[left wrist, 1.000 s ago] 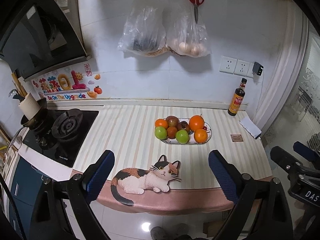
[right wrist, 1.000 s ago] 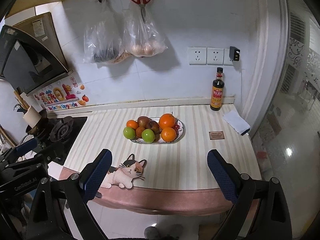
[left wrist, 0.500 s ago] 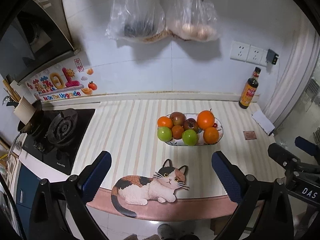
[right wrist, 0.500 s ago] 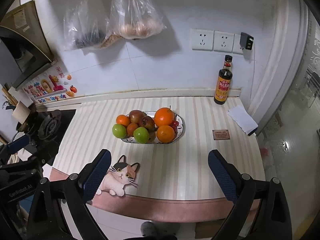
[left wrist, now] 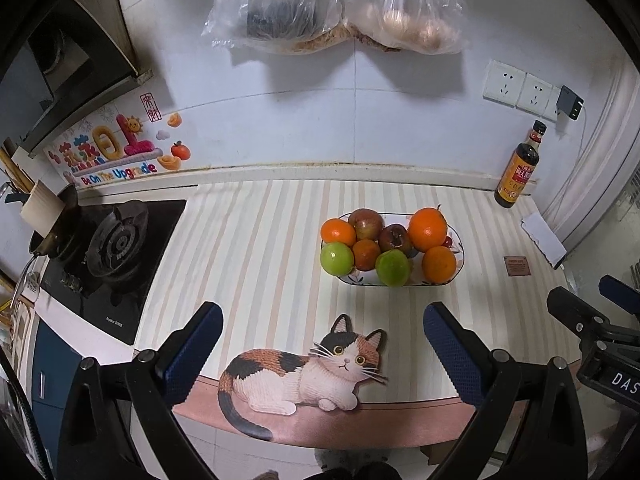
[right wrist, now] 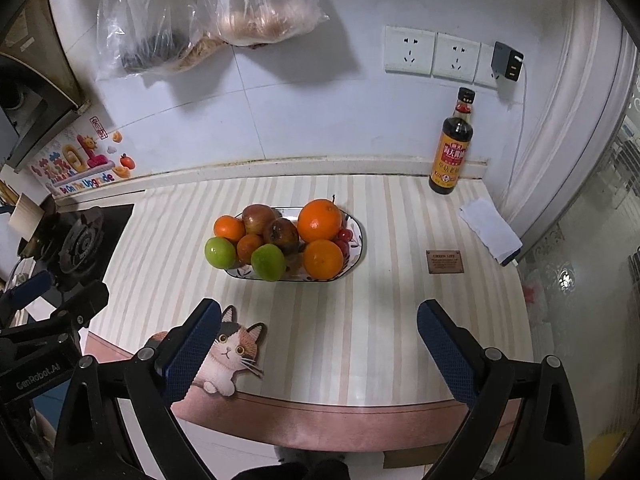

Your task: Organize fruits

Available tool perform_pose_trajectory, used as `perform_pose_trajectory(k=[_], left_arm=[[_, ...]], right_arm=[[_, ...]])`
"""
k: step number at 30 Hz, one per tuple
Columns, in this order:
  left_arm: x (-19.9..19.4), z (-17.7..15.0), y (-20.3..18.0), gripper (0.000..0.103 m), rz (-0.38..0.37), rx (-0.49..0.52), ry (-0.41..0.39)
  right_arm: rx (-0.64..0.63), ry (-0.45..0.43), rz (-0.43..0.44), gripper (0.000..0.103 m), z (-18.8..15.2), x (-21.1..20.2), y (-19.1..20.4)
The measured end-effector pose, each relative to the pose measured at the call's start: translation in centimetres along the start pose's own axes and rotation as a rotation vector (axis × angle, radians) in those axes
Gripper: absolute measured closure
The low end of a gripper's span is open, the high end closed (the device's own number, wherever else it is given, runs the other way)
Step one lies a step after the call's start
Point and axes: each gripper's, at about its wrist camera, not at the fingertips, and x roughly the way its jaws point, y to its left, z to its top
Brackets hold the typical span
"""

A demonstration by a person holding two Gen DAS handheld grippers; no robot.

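Orange, green and red fruits (left wrist: 386, 242) heap in the oval patterned ceramic dish (right wrist: 357, 249) beyond your left gripper (left wrist: 322, 344) and right gripper (right wrist: 318, 340), both spread wide, empty.

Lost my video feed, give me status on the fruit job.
Left tool open, empty. Right tool open, empty. Fruit piled on plate, untouched. Path to the plate clear.

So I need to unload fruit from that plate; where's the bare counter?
Bare striped counter lies between stove and plate, and between plate and brown card. Crowded: the heaped plate, and the right back corner with sauce bottle and white paper.
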Motion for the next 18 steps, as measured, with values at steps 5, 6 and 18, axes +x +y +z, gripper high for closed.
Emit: perform_pose_trajectory(k=[5,6,18], left_arm=[[0.21,0.16,-0.02,0.0,-0.002,0.001,0.002],[0.2,0.14,-0.01,0.0,-0.002,0.0,0.003],[0.5,0.45,-0.53,0.0,-0.011,0.005,0.011]], right_arm=[[-0.003,0.001,0.003,0.003,0.07,0.09,0.03],[-0.005,0.001,0.004,0.003,0.1,0.1,0.08],[-0.008,0.002,0.01,0.003,0.16,-0.16,0.42]])
